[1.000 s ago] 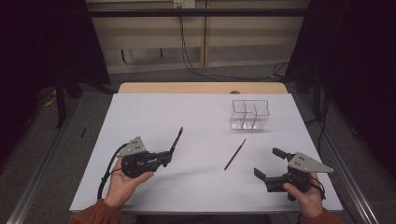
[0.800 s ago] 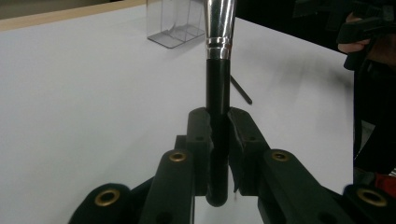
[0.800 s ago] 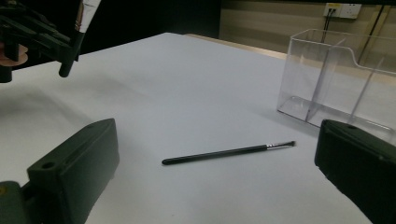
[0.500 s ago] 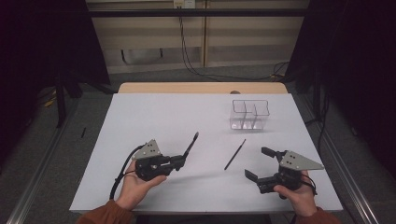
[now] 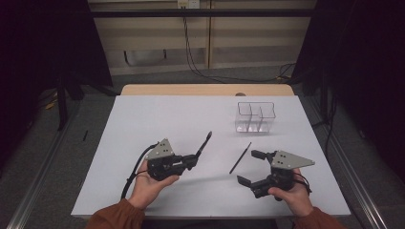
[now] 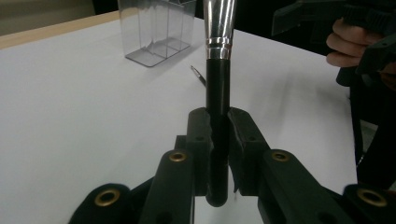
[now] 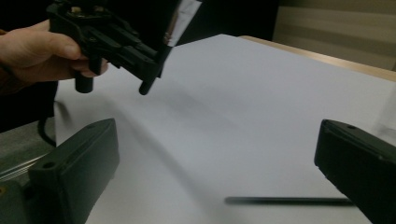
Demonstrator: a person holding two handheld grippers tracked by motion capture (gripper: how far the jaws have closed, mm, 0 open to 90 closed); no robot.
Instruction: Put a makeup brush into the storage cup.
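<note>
My left gripper is shut on the black handle of a makeup brush, which slants up and away over the white table. In the left gripper view the jaws clamp the handle below the brush's silver ferrule. My right gripper is held wide open at the front right with nothing between its jaws. A thin black stick lies flat on the table just beyond it, also low in the right gripper view. The left gripper and brush show at the upper left there.
A clear plastic organizer with compartments stands at the back right of the table, also in the left gripper view. A wooden edge runs along the table's far side. Cables hang behind the table.
Both hands have drifted toward the middle: the left gripper moved right with the brush still in it, and the open right gripper moved left toward the thin stick.
</note>
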